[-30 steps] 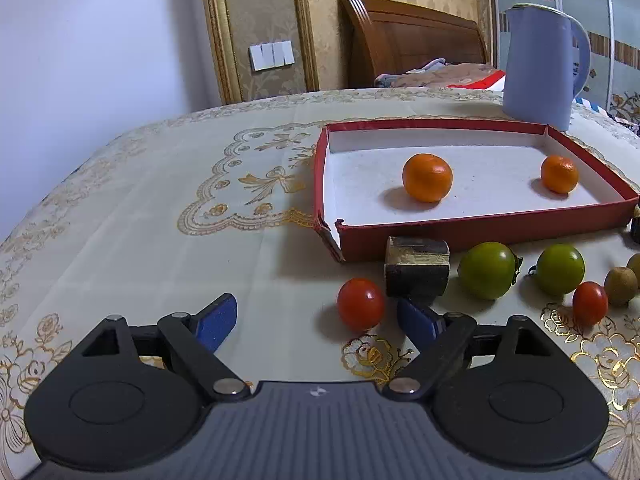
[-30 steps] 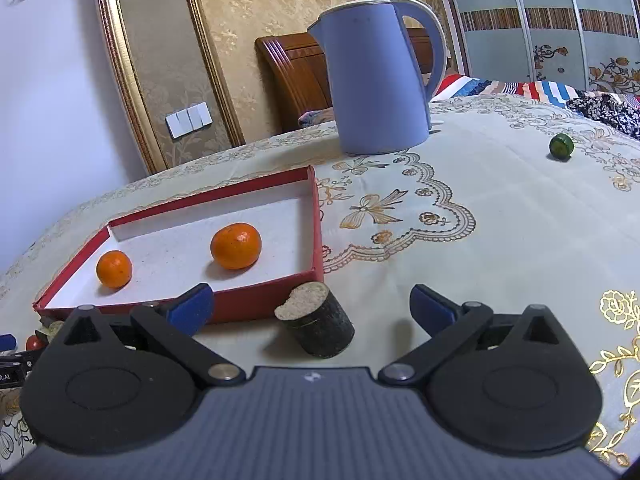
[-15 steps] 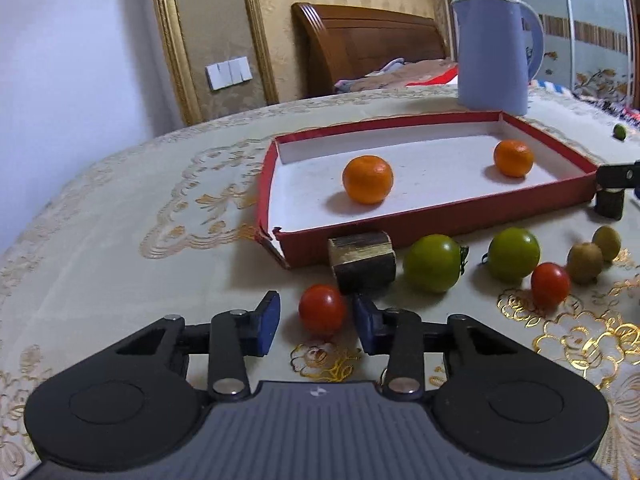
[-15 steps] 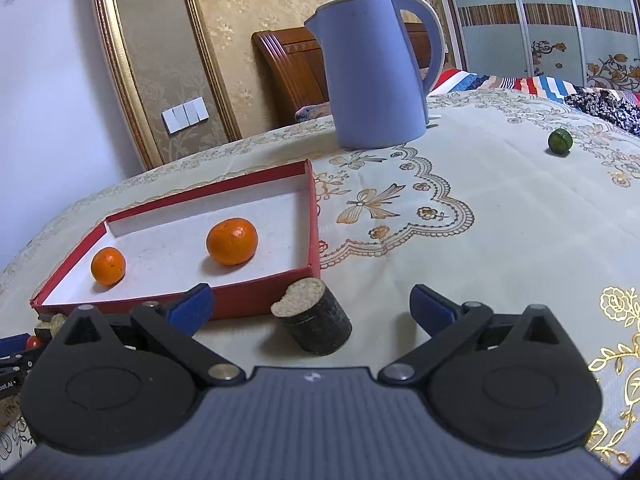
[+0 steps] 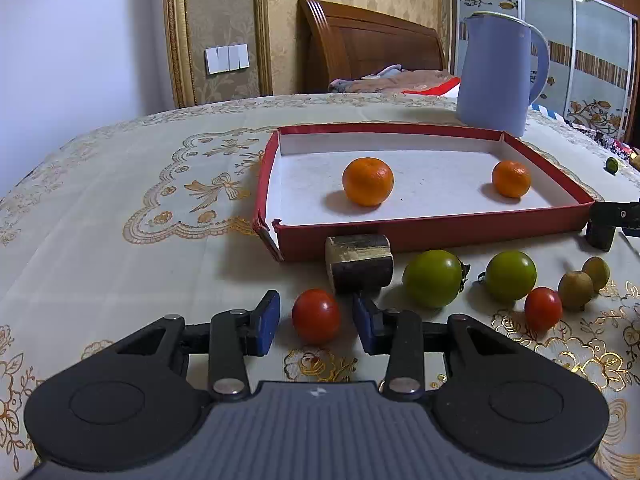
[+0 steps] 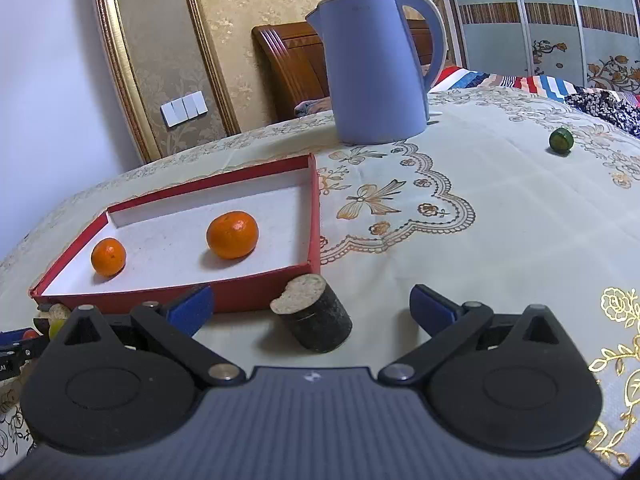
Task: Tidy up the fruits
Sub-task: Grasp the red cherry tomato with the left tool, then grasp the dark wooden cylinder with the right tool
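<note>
A small, glossy red tomato point(image 5: 315, 315) is seen on the tablecloth point(image 5: 120, 248), near the red tray point(image 5: 432, 232), framed between the narrowed left gripper point(image 5: 316, 322) pads without visible contact; the right gripper point(image 6: 312, 304) is held wide

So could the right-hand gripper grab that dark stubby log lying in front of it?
Probably yes. The right gripper stands wide open, and the dark log lies on the tablecloth between its fingers with nothing across the way. The red tray sits close behind the log, so there is little room beyond it.
</note>
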